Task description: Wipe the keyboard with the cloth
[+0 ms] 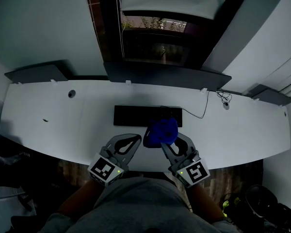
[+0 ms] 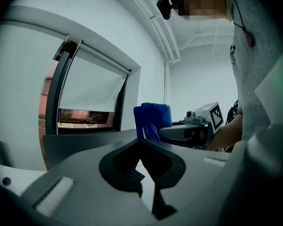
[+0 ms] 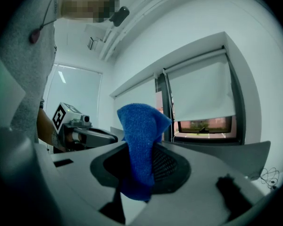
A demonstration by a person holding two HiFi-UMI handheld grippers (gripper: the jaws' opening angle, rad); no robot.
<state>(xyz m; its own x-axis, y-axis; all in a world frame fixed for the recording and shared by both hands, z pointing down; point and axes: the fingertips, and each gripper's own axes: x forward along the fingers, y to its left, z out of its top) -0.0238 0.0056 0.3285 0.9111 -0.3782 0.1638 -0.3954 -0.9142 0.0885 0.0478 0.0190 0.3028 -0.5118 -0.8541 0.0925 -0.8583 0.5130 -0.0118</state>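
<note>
A black keyboard (image 1: 136, 116) lies on the white desk (image 1: 63, 125), square to the front edge. My right gripper (image 1: 167, 140) is shut on a blue cloth (image 1: 161, 132), which bunches up over the keyboard's near right edge. In the right gripper view the cloth (image 3: 140, 149) stands up between the jaws and hangs below them. My left gripper (image 1: 137, 138) hovers just left of the cloth, near the keyboard's front edge, its jaws shut on nothing. From the left gripper view the cloth (image 2: 152, 119) and the right gripper (image 2: 191, 132) show beyond the closed tips (image 2: 141, 141).
A thin cable (image 1: 203, 109) runs from the keyboard's right end to a port at the back right. A round cable hole (image 1: 72, 94) sits at the back left. A dark ledge (image 1: 165, 74) under the window borders the desk's far side. My lap lies below the front edge.
</note>
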